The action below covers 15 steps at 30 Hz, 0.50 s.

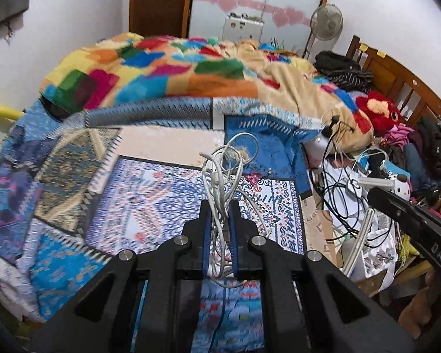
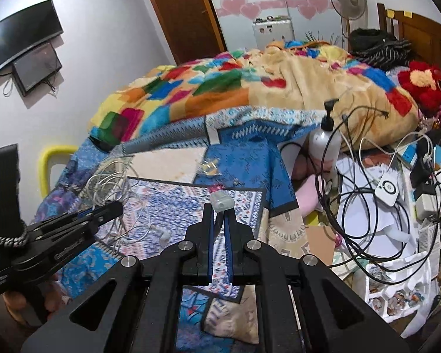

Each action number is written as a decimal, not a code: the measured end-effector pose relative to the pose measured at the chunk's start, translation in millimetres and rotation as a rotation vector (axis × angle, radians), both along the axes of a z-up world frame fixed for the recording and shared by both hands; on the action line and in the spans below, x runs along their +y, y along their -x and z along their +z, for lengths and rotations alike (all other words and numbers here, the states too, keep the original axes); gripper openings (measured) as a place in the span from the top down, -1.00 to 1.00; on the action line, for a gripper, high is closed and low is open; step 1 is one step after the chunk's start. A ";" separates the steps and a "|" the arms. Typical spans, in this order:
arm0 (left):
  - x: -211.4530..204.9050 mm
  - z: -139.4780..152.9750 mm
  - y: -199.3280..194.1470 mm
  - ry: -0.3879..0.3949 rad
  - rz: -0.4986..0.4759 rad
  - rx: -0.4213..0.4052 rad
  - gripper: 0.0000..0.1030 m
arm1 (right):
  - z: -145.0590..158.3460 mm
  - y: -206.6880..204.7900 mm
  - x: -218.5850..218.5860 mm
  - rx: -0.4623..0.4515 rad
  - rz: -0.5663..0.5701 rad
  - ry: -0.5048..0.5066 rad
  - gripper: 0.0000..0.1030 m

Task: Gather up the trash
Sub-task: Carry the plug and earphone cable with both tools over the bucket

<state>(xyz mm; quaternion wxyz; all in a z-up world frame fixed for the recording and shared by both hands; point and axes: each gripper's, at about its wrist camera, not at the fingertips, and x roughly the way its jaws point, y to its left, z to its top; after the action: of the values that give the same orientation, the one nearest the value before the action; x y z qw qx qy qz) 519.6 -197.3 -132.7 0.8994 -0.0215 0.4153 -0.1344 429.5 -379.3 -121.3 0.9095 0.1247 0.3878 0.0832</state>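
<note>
Both tongs, left (image 1: 220, 206) and right (image 2: 219, 210), clamped tight.

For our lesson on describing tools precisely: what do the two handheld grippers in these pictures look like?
Both the left gripper and the right gripper are matte black, with angular linkage arms joined by round silver pins and blue pads lining the fingers. The left carries an upright black handle wrapped with braided grey cord. The right bears white lettering on its side.

Two matte black grippers: left gripper (image 1: 220, 214) and right gripper (image 2: 219, 216), each with blue pads inside the jaws, four round silver screws on angular linkages with triangular cut-outs. White letters "DAS" on one side. Braided cord around one handle.
</note>
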 end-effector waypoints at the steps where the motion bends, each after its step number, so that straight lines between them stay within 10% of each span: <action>1: 4.9 8.6 8.4 -0.002 0.006 -0.012 0.80 | 5.8 3.8 2.1 -0.008 0.004 -0.001 0.88; 15: 78.1 91.0 119.2 -0.002 0.070 -0.155 0.80 | 89.0 71.9 49.3 -0.142 0.074 0.021 0.88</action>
<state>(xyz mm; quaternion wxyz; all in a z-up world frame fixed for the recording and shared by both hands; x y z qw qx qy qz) 400.4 -119.2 -41.6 0.9330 -0.0245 0.3437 -0.1034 357.6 -330.0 -32.3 0.9323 0.0944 0.3275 0.1211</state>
